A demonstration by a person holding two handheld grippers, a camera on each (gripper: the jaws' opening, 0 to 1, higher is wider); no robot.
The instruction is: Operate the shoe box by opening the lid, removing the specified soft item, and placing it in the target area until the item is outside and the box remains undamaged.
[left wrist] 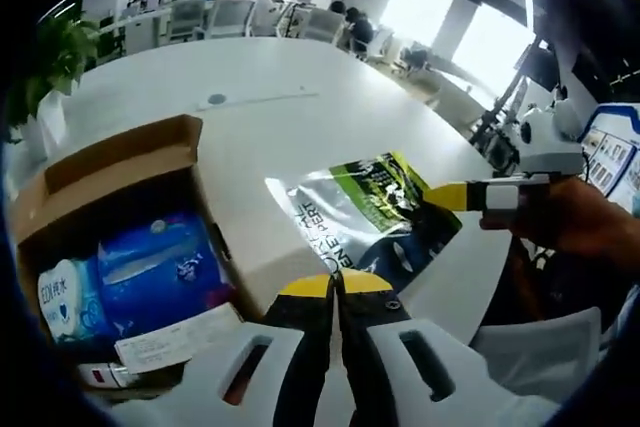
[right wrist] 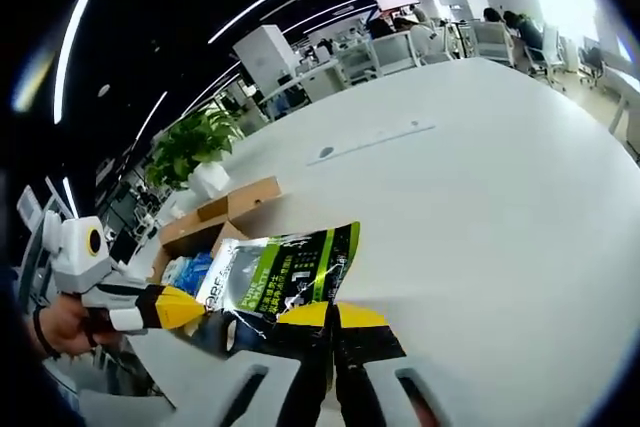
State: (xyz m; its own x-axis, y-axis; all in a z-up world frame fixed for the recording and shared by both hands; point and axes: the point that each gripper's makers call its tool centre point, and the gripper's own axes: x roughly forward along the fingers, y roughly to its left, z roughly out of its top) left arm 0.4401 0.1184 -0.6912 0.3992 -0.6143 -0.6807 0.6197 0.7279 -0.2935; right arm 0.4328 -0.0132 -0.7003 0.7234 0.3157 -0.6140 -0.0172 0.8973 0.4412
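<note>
An open cardboard shoe box (left wrist: pixel 120 162) sits at the table's left, with blue tissue packs (left wrist: pixel 160 267) and a white pack inside. Beside it a soft silver-and-green bag (left wrist: pixel 375 212) lies outside the box on the white table (left wrist: pixel 300 87). The right gripper (left wrist: pixel 450 194) comes in from the right, shut on the bag's corner. In the right gripper view the bag (right wrist: pixel 285 272) rises from my right gripper (right wrist: pixel 335 315), with the box (right wrist: pixel 215 215) behind it. My left gripper (left wrist: pixel 336 282) is shut, its tips at the bag's near edge; it appears as the left gripper (right wrist: pixel 185 309) beside the bag.
A potted plant (right wrist: pixel 195 152) stands behind the box near the table edge. A white paper slip (left wrist: pixel 175 337) lies at the box's near side. Office desks, chairs and seated people fill the far room. A round grey cap (left wrist: pixel 216 99) is set in the tabletop.
</note>
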